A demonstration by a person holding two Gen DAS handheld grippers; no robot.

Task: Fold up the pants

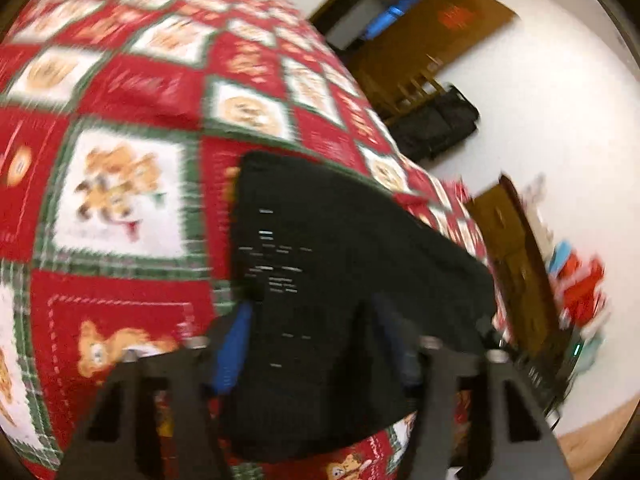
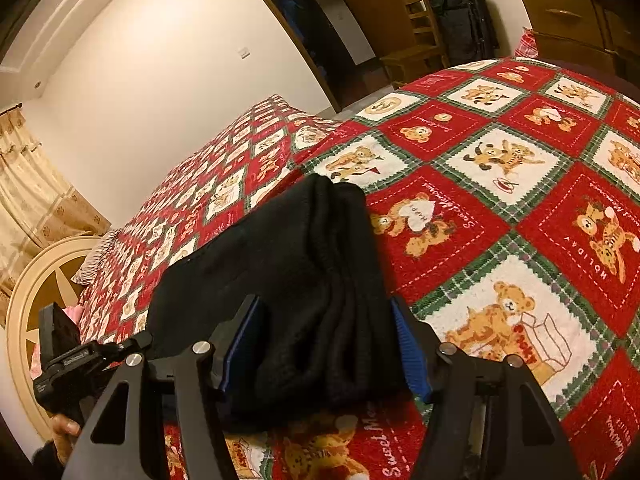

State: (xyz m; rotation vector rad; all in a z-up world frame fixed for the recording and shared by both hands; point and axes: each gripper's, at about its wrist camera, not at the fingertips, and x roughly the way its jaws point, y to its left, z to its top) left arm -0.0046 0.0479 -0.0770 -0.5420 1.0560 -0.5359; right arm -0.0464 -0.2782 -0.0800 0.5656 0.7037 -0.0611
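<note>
The black pants (image 1: 340, 240) lie folded into a thick bundle on a red, white and green teddy-bear bedspread (image 1: 120, 92). In the blurred left wrist view my left gripper (image 1: 312, 312) has the bundle's near end filling the gap between its blue pads, which look pressed on the cloth. In the right wrist view the pants (image 2: 288, 248) show several stacked layers at their far edge. My right gripper (image 2: 324, 308) straddles the near end with both blue pads against the sides of the stack. The bundle rests on the bedspread (image 2: 500, 160).
A person's hand (image 2: 64, 432) holds a black tool at the lower left. Beyond the bed stand a wooden chair (image 2: 416, 40), a black bag (image 2: 460, 12), a wooden dresser (image 2: 568, 20) and an open doorway (image 2: 312, 28). A cream headboard (image 2: 24, 300) and a curtain (image 2: 32, 184) are at the left.
</note>
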